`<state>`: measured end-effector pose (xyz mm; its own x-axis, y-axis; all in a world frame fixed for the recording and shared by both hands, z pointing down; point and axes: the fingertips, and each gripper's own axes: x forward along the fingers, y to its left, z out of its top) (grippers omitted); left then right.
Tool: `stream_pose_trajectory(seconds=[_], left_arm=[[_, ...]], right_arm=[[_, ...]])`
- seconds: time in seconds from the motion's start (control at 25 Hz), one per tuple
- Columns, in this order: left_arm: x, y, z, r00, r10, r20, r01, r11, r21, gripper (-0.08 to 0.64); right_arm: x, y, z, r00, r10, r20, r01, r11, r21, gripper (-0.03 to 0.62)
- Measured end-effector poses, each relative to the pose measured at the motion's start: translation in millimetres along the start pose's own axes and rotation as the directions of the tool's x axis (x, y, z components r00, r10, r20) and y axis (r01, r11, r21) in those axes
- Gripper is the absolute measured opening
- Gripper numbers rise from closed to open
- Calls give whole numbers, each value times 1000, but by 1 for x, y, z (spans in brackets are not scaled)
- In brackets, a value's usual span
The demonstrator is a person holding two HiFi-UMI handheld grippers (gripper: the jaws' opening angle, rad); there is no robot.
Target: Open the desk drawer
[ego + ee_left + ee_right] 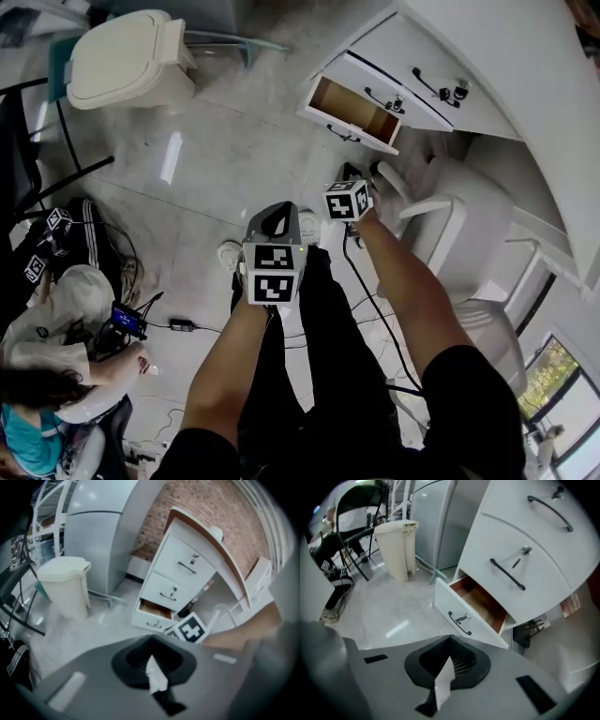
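Observation:
The white desk (506,66) stands at the upper right of the head view, with three drawers in its front. Its bottom drawer (349,111) is pulled open and shows a bare brown wooden inside (480,603); the black handle (459,622) is on its front. The two upper drawers (520,569) are closed. My left gripper (278,214) hangs above the person's legs, well short of the desk, its jaws shut and empty (151,638). To its right my right gripper (450,638), under its marker cube (348,200), points down at the floor before the open drawer, shut with nothing held.
A cream lidded bin (131,58) stands on the pale tiled floor at the far left. A white chair (450,220) sits close at the right, beside the desk. A person (56,375) crouches at the lower left among cables (187,326), next to a black chair frame (37,159).

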<state>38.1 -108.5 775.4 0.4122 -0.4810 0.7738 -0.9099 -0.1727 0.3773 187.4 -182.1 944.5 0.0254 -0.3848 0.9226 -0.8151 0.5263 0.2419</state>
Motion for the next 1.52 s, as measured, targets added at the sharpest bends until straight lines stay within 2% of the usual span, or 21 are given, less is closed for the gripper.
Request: stream_pose_trajectory(seconds=[0.12, 0.24, 0.36, 0.48, 0.64, 0.8, 0.96, 1.12, 1.4, 1.52], left_arm=[[-25, -8, 28, 1000, -6, 26, 7, 1000, -18, -2], [-56, -17, 62, 998, -12, 64, 12, 1000, -12, -2], [-89, -29, 98, 994, -14, 107, 12, 1000, 15, -2], [-123, -39, 135, 989, -10, 148, 2, 999, 50, -2], [-174, -55, 195, 983, 2, 185, -20, 995, 93, -2], [-243, -93, 254, 971, 0, 238, -28, 993, 112, -2], [-307, -127, 308, 941, -28, 338, -23, 989, 146, -3], [-362, -137, 351, 905, -36, 423, -38, 985, 166, -3], [-437, -152, 392, 852, -20, 523, -119, 965, 233, -2], [-454, -167, 397, 828, -48, 559, -110, 963, 246, -2]], right_arm=[[-54, 0, 17, 997, 27, 68, -36, 991, 132, -2], [-112, -5, 37, 988, 37, 152, -73, 969, 236, -2], [-178, -14, 64, 970, 28, 243, -99, 954, 283, -2], [-249, -20, 101, 941, 25, 339, -141, 936, 323, -2], [-348, -29, 168, 878, 40, 477, -237, 902, 361, -2], [-453, -49, 217, 820, 8, 572, -256, 899, 355, -2], [-537, -69, 258, 759, -28, 650, -274, 893, 358, -2], [-602, -86, 294, 690, -59, 722, -296, 887, 355, -2], [-698, -111, 317, 563, -124, 817, -284, 900, 332, -2], [-721, -118, 315, 530, -144, 835, -275, 903, 331, -2]])
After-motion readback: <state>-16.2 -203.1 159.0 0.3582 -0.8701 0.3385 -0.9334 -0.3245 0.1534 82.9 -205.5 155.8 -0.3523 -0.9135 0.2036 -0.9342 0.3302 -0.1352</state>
